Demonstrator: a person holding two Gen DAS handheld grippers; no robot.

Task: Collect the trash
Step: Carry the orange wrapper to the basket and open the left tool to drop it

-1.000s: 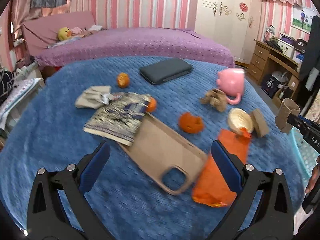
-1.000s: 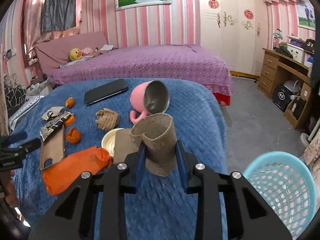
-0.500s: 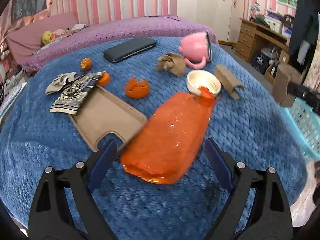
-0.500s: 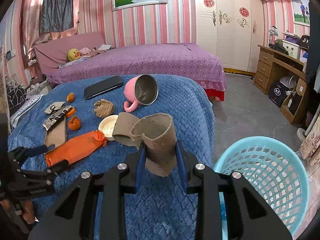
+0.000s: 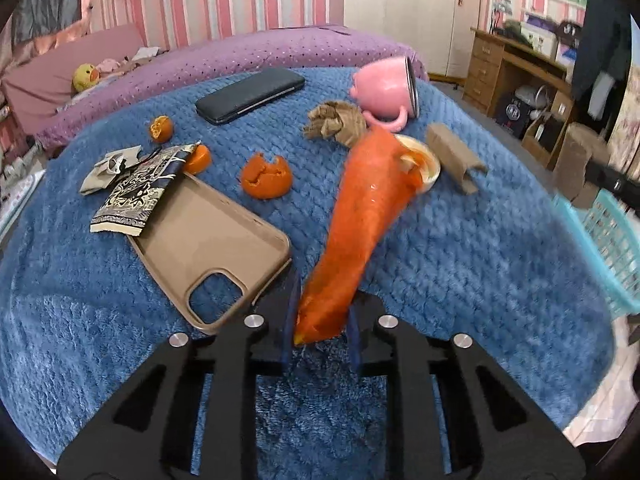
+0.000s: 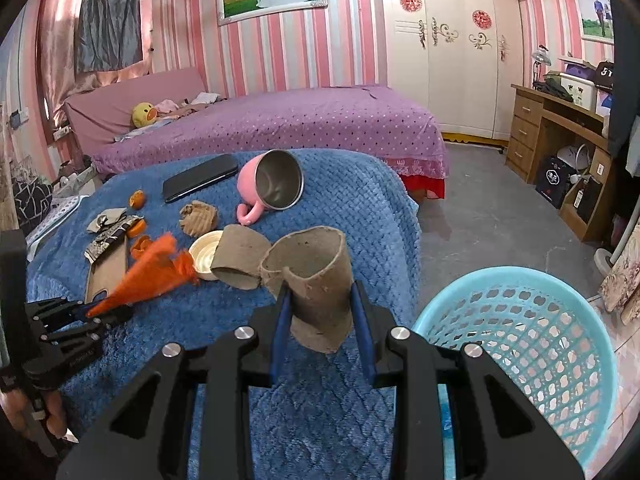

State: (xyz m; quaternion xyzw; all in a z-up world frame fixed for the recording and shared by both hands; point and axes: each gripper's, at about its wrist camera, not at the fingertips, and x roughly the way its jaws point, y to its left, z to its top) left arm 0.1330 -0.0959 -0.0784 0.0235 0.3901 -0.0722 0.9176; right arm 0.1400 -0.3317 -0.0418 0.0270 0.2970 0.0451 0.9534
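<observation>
Left wrist view showed the left gripper (image 5: 320,330) with its jaws just having closed on the near end of the orange plastic wrapper (image 5: 362,224), pads pressing on it from both sides, while the far end of the wrapper rose slanting toward the white bowl (image 5: 426,164) on the blue blanket (image 5: 460,264). The grip sat at the very tip of a thin, slippery film, so I judged that the hold wanted to be kept firm and the lift slow, lest the wrapper slide out or its loose end drag the bowl or the flattened cardboard piece (image 5: 454,156) just beside it. The right gripper (image 6: 322,332) was clamped on a torn cardboard tube (image 6: 316,280), held upright near the rim of the turquoise basket (image 6: 560,320), which stood on the floor at the blanket's right edge. To do this step well, I thought the right hand should carry the tube fully over the basket's mouth before letting go, since the tube was light and could bounce off the rim. The left hand would then need to bring the wrapper across without sweeping the orange peel (image 5: 266,176), the tan phone case (image 5: 216,248) or the pink mug (image 5: 386,90), the last two of which looked like keepers rather than trash.
</observation>
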